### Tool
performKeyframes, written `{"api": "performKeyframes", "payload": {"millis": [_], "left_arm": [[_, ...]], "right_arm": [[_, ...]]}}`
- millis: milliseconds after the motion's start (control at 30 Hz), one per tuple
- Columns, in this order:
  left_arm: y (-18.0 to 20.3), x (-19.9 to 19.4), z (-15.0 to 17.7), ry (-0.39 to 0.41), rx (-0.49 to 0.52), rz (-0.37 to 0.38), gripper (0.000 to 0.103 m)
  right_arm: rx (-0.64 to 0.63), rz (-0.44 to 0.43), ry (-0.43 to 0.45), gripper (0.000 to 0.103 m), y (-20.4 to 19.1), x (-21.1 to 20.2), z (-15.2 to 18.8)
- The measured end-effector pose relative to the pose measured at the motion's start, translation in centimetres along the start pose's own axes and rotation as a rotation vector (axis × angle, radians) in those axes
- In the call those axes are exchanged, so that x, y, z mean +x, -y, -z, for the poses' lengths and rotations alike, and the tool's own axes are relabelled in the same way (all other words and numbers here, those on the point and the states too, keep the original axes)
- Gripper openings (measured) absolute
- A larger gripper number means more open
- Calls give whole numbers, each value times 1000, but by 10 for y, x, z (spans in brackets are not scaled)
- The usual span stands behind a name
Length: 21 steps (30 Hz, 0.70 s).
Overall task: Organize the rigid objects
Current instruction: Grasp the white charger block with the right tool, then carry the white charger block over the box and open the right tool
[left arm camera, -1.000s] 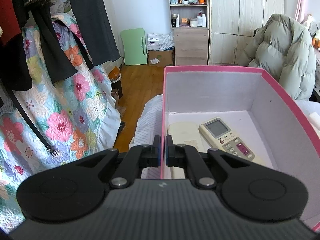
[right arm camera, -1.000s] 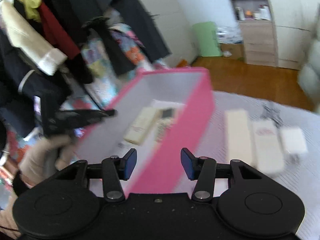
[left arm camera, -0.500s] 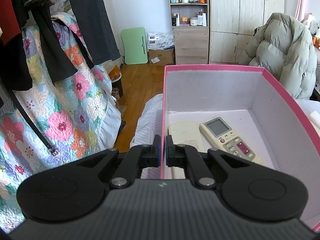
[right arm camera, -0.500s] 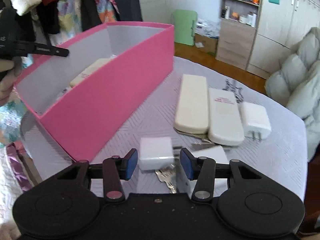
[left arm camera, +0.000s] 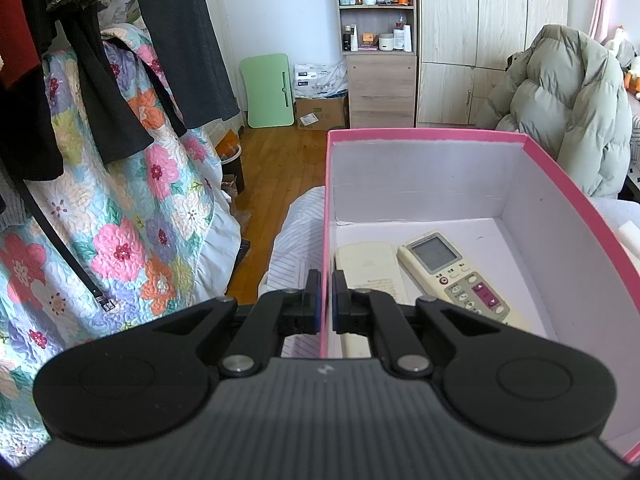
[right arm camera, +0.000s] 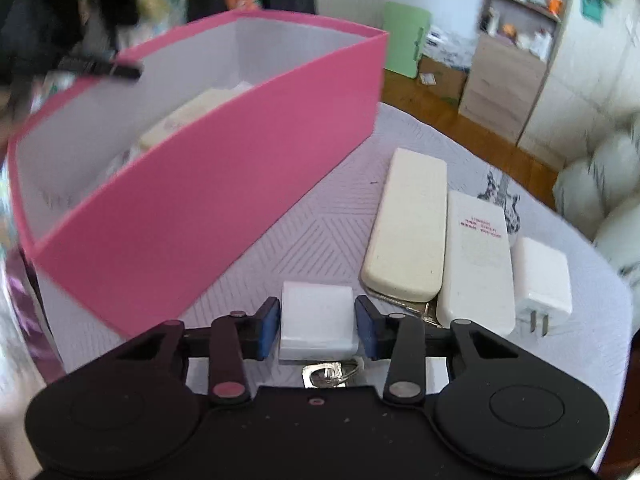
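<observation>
A pink box [left arm camera: 560,184] with white inside holds a remote with a screen [left arm camera: 452,276] and a cream remote [left arm camera: 368,268]. My left gripper [left arm camera: 326,300] is shut on the box's left wall, one finger inside and one outside. In the right wrist view the pink box [right arm camera: 240,184] stands at the left. My right gripper [right arm camera: 316,328] is low over the table with its jaws closing around a small white block [right arm camera: 316,316]. Thin gaps still show at both pads [right arm camera: 268,328].
On the patterned tablecloth [right arm camera: 320,224] to the right lie a cream remote [right arm camera: 408,228], a white flat device [right arm camera: 476,256] and a white plug charger [right arm camera: 540,276]. Keys [right arm camera: 328,374] lie under the right gripper. Hanging clothes and a floral quilt [left arm camera: 120,220] are left of the box.
The right gripper swung from over the box down to the table's loose items and narrowed its jaws around the white block. The left gripper and the box have not moved.
</observation>
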<state>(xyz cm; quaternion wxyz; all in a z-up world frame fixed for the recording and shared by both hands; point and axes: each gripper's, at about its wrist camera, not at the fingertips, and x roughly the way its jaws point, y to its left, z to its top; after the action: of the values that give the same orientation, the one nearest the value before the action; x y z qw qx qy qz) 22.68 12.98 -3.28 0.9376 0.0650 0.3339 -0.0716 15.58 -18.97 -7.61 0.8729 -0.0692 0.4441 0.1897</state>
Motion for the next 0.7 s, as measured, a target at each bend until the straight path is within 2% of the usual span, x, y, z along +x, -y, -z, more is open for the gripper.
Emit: {"api": "performKeyframes", "payload": {"millis": [233,367,467,600,633,700], "left_arm": [[1,2,1,-3,5,-3,4],[2,3,1,-2,10,-8,4],[3,3,1,-3,18,-15,4],[4,4,1,-2,17,-12,4],[4,3,1,0,17,-7,4],[5,2,1,8,12,-1,4]], "right_arm": [[228,-107,140,46,24,-31,-2],[248,-140,215,46,21,-60,-15],[234,-219,252,46,8,-74,-33],[229,-358,205,46,-19,-69,-63],[214,-366,183,46,-28,-64,-71],[154,-330,121,46,-54,-48,-83]]}}
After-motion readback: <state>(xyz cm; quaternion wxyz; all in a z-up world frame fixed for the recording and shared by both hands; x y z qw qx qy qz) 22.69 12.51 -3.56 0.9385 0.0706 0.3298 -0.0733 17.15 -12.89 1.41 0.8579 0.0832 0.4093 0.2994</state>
